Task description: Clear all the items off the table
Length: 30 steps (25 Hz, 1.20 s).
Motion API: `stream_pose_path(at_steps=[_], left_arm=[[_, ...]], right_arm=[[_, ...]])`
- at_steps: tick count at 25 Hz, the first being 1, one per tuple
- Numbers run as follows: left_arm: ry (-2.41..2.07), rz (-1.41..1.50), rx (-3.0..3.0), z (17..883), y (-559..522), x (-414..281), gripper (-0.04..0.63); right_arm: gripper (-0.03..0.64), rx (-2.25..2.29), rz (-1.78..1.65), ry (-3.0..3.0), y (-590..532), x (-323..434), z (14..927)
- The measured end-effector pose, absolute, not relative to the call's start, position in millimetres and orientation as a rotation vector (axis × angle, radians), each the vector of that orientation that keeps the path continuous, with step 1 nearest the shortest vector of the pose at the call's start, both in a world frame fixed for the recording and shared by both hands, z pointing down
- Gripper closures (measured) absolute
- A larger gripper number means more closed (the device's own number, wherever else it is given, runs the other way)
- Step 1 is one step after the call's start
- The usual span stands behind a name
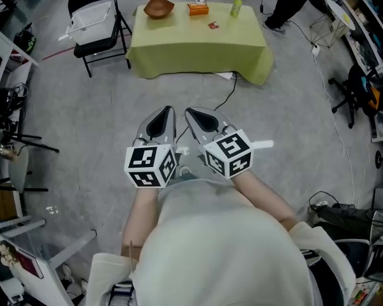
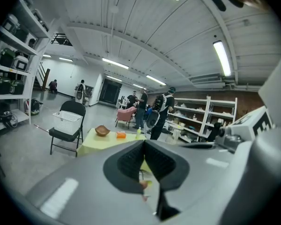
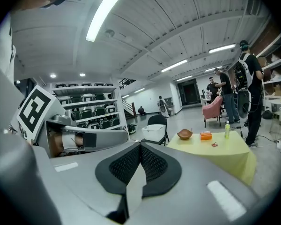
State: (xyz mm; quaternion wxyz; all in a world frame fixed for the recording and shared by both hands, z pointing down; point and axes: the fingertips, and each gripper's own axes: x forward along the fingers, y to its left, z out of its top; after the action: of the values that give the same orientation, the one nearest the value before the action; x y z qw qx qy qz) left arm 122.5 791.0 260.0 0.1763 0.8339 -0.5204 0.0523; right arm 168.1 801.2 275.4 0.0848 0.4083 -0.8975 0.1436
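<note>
The table (image 1: 198, 46), draped in a yellow-green cloth, stands at the far end of the grey floor, and four things sit on it. A brown wooden bowl (image 1: 159, 7) is at its far left corner. An orange box (image 1: 198, 8) is just to the right of the bowl, and a green bottle (image 1: 236, 6) stands upright near the far right corner. A small red item (image 1: 213, 25) lies alone closer to the middle. Left of the table is a black folding chair (image 1: 96, 27) with a white basket (image 1: 89, 16) on its seat. A black cable (image 1: 228, 96) trails from under the cloth across the floor. Well apart from the table, the left gripper (image 1: 168, 110) and the right gripper (image 1: 189, 113) are held side by side and point toward it. Both have their jaws pressed together with nothing between them.
</note>
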Motion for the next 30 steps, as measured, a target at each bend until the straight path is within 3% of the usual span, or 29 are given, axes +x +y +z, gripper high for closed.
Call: stream_pose_path(at_steps=[14, 30], left_arm=[[-1.56, 0.215, 2.276, 273, 735, 73, 0.584], [-1.603, 0.212, 2.222, 288, 644, 71, 0.584]], right_arm=[[0.619, 1.242, 0.475, -2.682, 741, 141, 276], [0.619, 1.117, 0.505, -2.722, 641, 135, 288]])
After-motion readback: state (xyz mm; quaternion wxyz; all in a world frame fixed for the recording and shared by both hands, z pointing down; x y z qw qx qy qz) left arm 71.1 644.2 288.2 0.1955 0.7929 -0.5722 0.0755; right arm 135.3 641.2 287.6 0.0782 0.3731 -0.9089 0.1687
